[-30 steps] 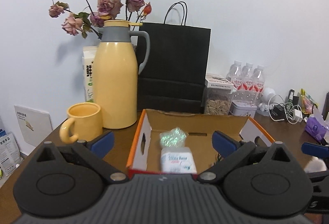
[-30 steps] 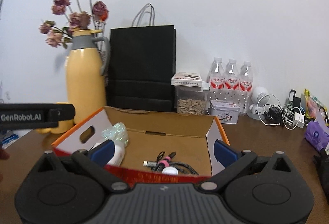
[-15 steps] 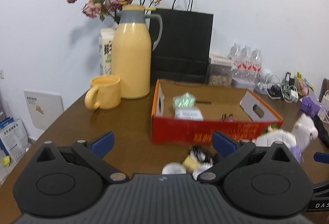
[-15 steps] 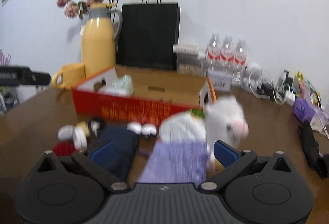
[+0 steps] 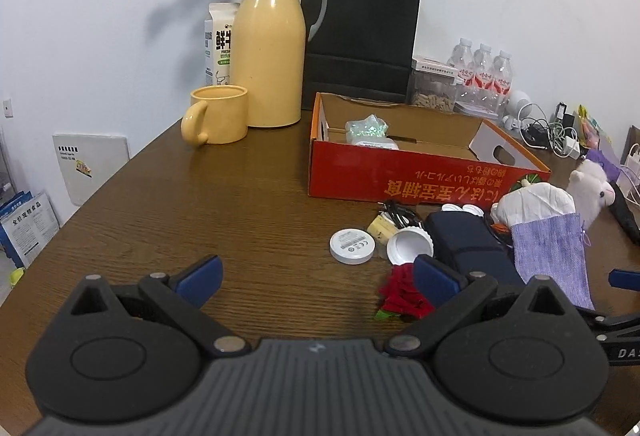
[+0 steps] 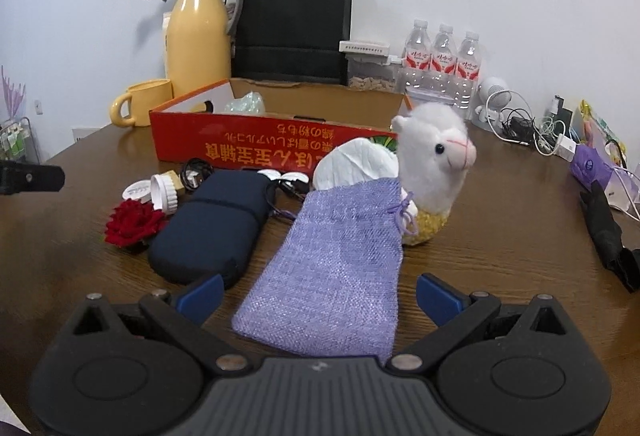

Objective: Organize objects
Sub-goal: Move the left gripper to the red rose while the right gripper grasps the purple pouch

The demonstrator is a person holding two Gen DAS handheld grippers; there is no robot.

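a: item one. right gripper (image 6: 318, 296), jaws spread wide, holding nothing. the flat lilac woven drawstring pouch (image 6: 334, 260) lies on the brown wooden table (image 6: 500, 236), its closed end reaching back between the two blue fingertips (image 6: 200, 294).

b: and beyond it?

a: item two. white plush alpaca toy (image 6: 436, 160), upright, straight past the pouch's tied neck and touching it. item three. navy soft zip case (image 6: 216, 226), just off the left fingertip, side by side with the pouch. item four. red fabric rose (image 6: 134, 222), further left of the case. small white round lids (image 6: 166, 192) lie behind the rose.

b: destination?

a: red open cardboard box (image 6: 276, 148), well ahead of the jaws, behind every loose item. a green crinkly bundle (image 6: 244, 103) sits inside it already.

b: left gripper?

a: left gripper (image 5: 316, 278), jaws spread, empty, over bare table. the rose sits just inside its right fingertip.

b: handling advice for the pouch?

a: judgement only: it looks the likeliest next pick. limp cloth, so lower until the fingertips nearly graze the table, close across the width near the middle, and lift straight. the case and the alpaca are close; a skewed approach may drag either one. carry high enough to clear the box's near wall.
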